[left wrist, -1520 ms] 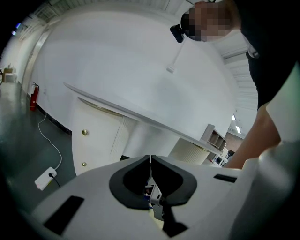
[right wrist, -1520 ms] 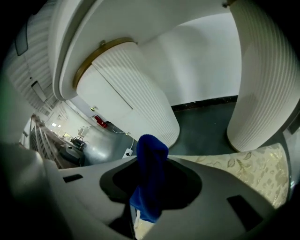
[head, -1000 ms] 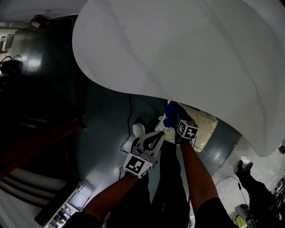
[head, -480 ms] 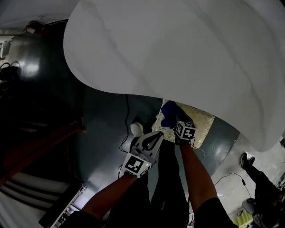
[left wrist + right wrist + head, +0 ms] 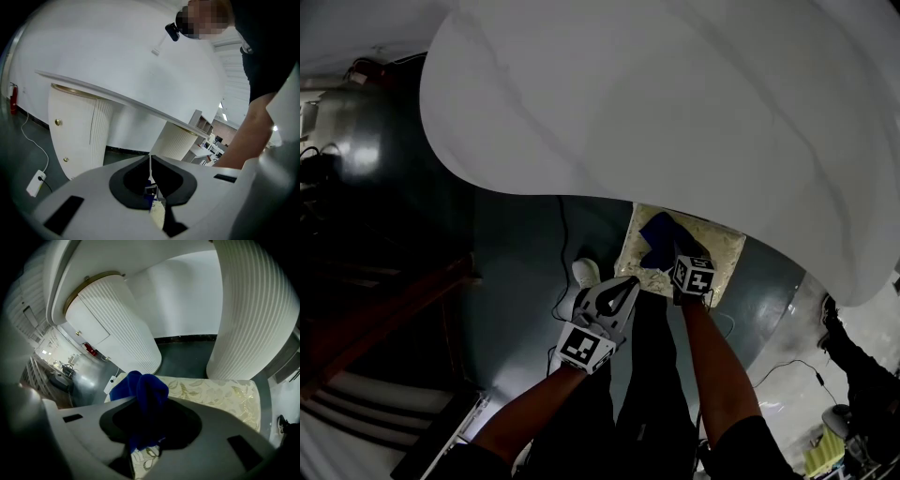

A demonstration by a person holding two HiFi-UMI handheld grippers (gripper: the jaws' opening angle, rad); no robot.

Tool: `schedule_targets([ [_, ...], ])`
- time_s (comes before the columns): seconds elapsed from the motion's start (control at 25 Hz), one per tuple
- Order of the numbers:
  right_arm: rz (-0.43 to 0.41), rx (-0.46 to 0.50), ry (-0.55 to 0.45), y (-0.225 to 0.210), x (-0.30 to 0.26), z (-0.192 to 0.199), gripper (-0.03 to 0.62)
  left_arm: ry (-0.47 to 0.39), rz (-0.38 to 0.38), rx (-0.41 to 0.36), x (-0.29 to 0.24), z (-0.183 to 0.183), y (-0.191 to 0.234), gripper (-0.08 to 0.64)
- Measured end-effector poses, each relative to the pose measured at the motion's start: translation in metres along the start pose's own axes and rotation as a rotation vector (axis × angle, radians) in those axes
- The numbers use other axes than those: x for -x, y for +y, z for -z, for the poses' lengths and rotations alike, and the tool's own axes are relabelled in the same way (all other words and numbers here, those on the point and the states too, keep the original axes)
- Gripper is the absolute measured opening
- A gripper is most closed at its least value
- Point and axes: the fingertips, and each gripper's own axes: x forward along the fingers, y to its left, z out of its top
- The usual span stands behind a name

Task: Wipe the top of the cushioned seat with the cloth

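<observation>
right claw point(image 5: 143, 439) clenched on the blue cloth point(image 5: 143, 394), bunched fabric sitting over the floral top of the cushioned seat point(image 5: 211, 392). left claw point(image 5: 151, 183) pinched closed on nothing, off beside the seat above the grey floor point(image 5: 516, 281). big white tabletop point(image 5: 675, 112) overhangs the seat's far edge, ribbed pedestal point(image 5: 253, 315) right behind it. white shoe point(image 5: 585, 272) and cable point(image 5: 563, 244) just left of the seat.

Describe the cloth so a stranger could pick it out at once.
Find the big white tabletop; just under its near edge sits a cushioned seat in pale floral fabric. Over that seat the right tongs are shut on the cloth, a bunched piece that is deep blue against the pale seat and the white tongs.
</observation>
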Motion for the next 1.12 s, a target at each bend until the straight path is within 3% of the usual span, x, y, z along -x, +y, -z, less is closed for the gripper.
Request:
schedule_targets([
  [0.32,0.021,0.084,0.011,-0.021,0.012,0.004,0.123,0.005,0.009,-0.006,-0.009,-0.003,-0.010,0.023],
  [0.56,0.029,0.074,0.008,-0.034,0.019,0.008,0.123,0.003,0.000,-0.013,-0.010,-0.005,-0.012,0.023],
  [1.12,0.075,0.102,0.024,-0.081,0.034,0.016,0.123,0.026,0.079,-0.021,-0.034,-0.004,-0.048,0.023],
])
